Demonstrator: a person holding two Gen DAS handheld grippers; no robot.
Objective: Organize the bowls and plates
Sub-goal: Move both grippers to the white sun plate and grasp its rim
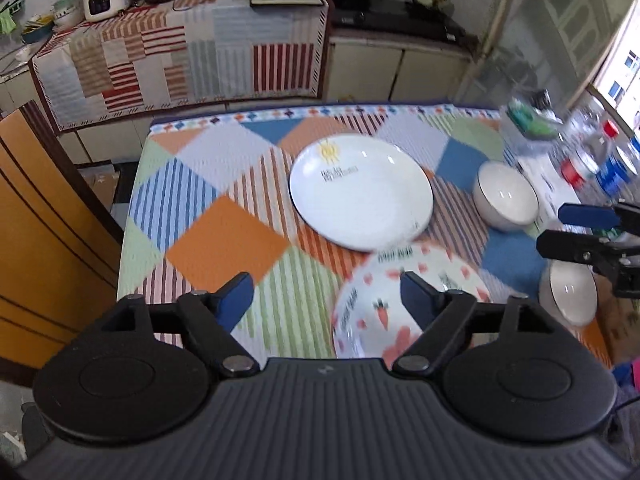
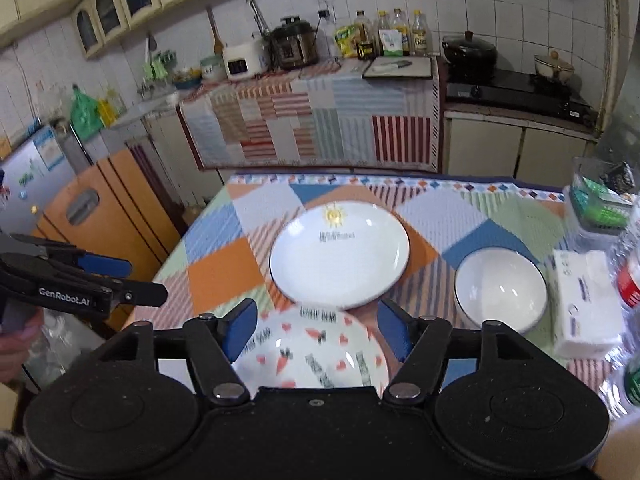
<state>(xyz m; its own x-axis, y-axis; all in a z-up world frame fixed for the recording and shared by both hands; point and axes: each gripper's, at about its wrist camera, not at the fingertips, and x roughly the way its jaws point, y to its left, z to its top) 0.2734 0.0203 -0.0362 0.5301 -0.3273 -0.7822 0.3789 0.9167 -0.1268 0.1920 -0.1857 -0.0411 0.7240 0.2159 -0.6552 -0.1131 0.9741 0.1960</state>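
Note:
A white plate with a sun print (image 1: pixel 361 192) (image 2: pixel 340 258) lies mid-table. A carrot-patterned plate (image 1: pixel 384 304) (image 2: pixel 316 354) lies just in front of it, its far rim touching the white plate. A white bowl (image 1: pixel 506 196) (image 2: pixel 500 288) stands to the right; a second white bowl (image 1: pixel 570 294) is nearer, at the right edge. My left gripper (image 1: pixel 326 300) is open and empty above the table, left of the carrot plate. My right gripper (image 2: pixel 316 326) is open and empty, hovering over the carrot plate; it also shows in the left wrist view (image 1: pixel 560 228).
The table carries a patchwork cloth (image 1: pixel 224 236). A tissue pack (image 2: pixel 588 304), bottles (image 1: pixel 600 152) and a clear container (image 2: pixel 600 200) crowd its right side. An orange cabinet (image 2: pixel 100 232) stands at left. A counter with appliances (image 2: pixel 288 52) and a stove (image 2: pixel 516 88) lie behind.

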